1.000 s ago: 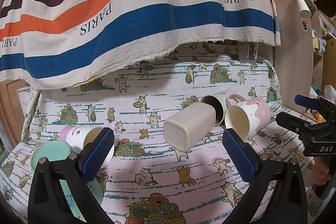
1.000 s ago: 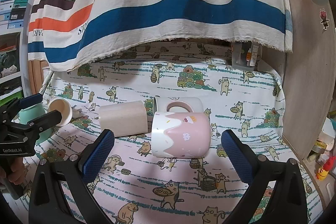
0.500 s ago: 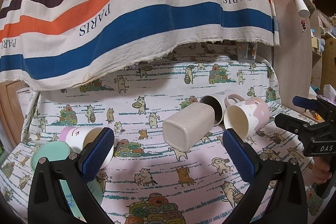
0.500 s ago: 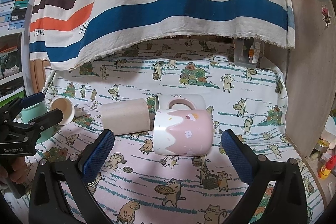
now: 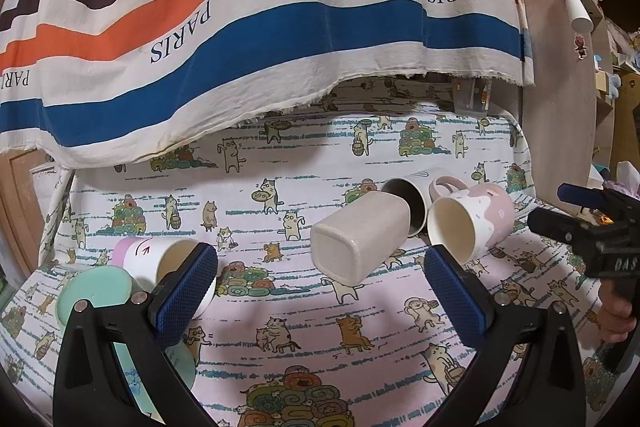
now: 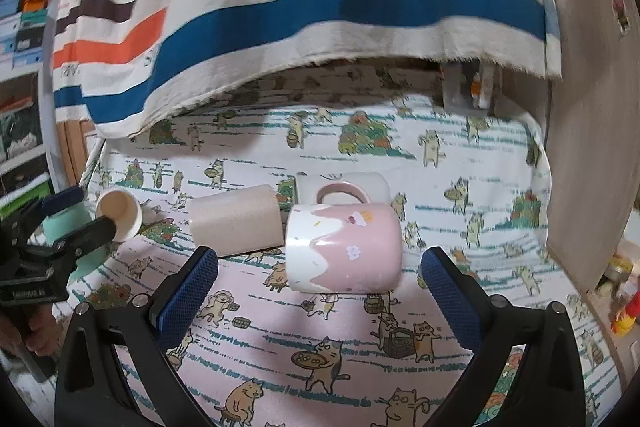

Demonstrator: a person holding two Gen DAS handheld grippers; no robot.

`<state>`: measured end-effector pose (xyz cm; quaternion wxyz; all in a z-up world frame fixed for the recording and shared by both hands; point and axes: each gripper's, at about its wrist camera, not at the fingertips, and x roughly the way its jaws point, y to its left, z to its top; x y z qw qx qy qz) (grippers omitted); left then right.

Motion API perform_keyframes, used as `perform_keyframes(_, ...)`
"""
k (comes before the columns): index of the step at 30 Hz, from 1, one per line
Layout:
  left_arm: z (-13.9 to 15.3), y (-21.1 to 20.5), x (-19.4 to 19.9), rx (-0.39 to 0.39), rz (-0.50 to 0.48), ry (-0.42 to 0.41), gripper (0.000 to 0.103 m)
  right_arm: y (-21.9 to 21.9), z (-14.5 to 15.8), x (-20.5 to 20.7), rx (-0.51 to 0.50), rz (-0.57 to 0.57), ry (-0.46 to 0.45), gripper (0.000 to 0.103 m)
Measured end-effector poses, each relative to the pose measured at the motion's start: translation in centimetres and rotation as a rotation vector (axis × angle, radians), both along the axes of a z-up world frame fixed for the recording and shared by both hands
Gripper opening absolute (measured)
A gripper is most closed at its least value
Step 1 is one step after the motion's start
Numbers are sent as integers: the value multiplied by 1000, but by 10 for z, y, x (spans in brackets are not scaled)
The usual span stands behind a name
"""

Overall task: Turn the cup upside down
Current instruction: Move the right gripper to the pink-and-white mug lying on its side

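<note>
Several cups lie on their sides on the cat-print cloth. A pink and white mug [image 6: 344,251] lies just ahead of my right gripper [image 6: 318,291], handle up; it also shows in the left wrist view [image 5: 472,225]. A beige square cup [image 5: 360,239] lies ahead of my left gripper [image 5: 320,287], base toward me; it shows in the right wrist view [image 6: 236,225] too. A white mug [image 6: 340,183] lies behind the pink one. A small white paper cup [image 5: 160,259] lies at the left finger. Both grippers are open and empty.
A mint green cup [image 5: 96,295] sits at the far left by the paper cup. A striped "PARIS" cloth [image 5: 240,27] hangs over the back. A wooden panel [image 6: 592,147] bounds the right side. My right gripper shows in the left wrist view [image 5: 592,231].
The right wrist view has moved in closer and lower toward the pink mug. The left gripper has barely moved. The cups lie as before.
</note>
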<state>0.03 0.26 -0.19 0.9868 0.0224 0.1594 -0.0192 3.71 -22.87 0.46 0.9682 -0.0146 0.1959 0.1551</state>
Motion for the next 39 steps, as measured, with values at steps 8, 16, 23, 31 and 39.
perform_keyframes(8,0,6,7,13,61,28,103,-3,8,42,4,36,206,103)
perform_keyframes(16,-7,16,21,-40,63,121,103,10,2,85,-75,43,307,103)
perform_keyframes(23,-9,18,25,-60,57,157,103,23,-15,103,-152,35,317,103)
perform_keyframes(31,-16,19,42,-90,42,278,103,26,-27,117,-143,18,352,103)
perform_keyframes(39,-18,22,43,-74,64,283,103,27,-28,111,-129,24,363,95)
